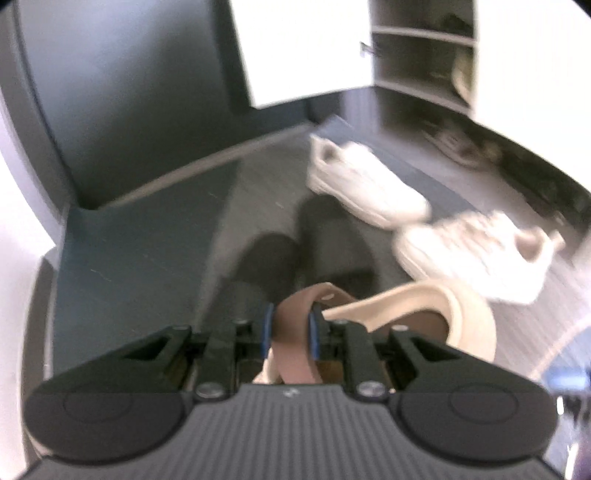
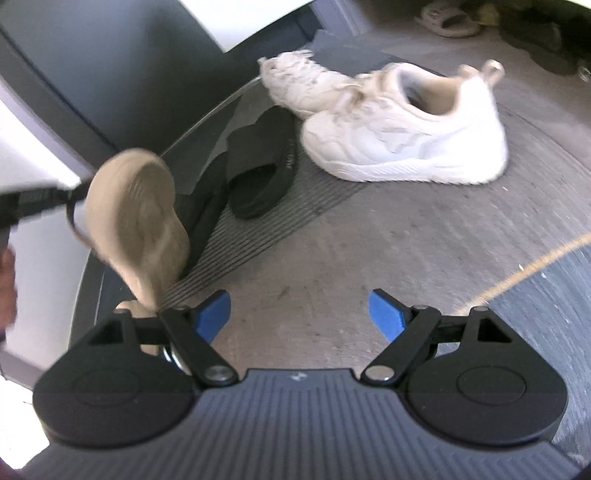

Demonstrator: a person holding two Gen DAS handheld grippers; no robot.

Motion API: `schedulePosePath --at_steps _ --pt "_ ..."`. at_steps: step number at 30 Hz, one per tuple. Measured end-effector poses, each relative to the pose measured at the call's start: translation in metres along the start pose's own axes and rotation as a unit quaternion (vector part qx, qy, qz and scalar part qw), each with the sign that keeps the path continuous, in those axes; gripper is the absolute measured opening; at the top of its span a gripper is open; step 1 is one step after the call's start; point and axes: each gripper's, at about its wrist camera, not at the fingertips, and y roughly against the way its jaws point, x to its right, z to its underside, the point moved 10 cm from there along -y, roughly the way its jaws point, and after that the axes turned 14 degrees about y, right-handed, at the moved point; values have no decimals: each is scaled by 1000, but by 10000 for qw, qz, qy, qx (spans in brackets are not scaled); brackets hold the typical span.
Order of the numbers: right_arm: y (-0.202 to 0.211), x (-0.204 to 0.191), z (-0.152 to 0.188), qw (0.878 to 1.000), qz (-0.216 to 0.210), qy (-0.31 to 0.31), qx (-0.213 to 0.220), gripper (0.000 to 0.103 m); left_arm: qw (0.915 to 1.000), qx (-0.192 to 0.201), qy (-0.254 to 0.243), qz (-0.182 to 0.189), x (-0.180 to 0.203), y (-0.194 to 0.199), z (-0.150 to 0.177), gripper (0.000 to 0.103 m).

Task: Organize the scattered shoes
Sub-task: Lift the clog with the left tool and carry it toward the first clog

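Note:
My left gripper is shut on the brown strap of a beige sandal, which hangs off the floor. In the right wrist view that sandal shows its sole at the left, dangling from the left gripper's fingers. My right gripper stands open over bare floor with nothing between its blue pads. Two white sneakers lie on the floor ahead, also in the right wrist view. A pair of black slides lies beside them.
An open white shoe cabinet with shelves stands at the back right, shoes on its shelves and floor. A dark wall panel rises on the left. A dark mat lies behind the sneakers. More footwear sits at the far right.

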Motion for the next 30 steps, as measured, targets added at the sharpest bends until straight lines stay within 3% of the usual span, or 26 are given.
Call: schedulePosePath --at_steps 4,10,14,15,17,22,24,30 --pt "20 24 6 9993 40 -300 227 84 9979 -94 -607 213 28 6 29 21" --pt "33 32 18 9980 -156 -349 506 84 9947 -293 -949 279 53 12 60 22" --pt "18 32 30 9956 -521 -515 590 84 9939 -240 -1038 294 64 12 89 22" --pt "7 35 38 9951 -597 -670 409 84 9940 -289 -1011 313 66 14 98 22" --pt "1 36 44 9957 -582 -675 251 84 9940 -393 -954 353 70 18 115 23" --pt "8 48 45 9962 -379 -701 342 84 9938 -506 -915 369 72 16 154 23" --pt "14 55 47 9952 -335 -848 347 84 9931 -285 -1088 336 74 19 158 23" --pt "31 69 39 9934 -266 -1085 244 84 9952 -344 -815 429 67 16 156 27"
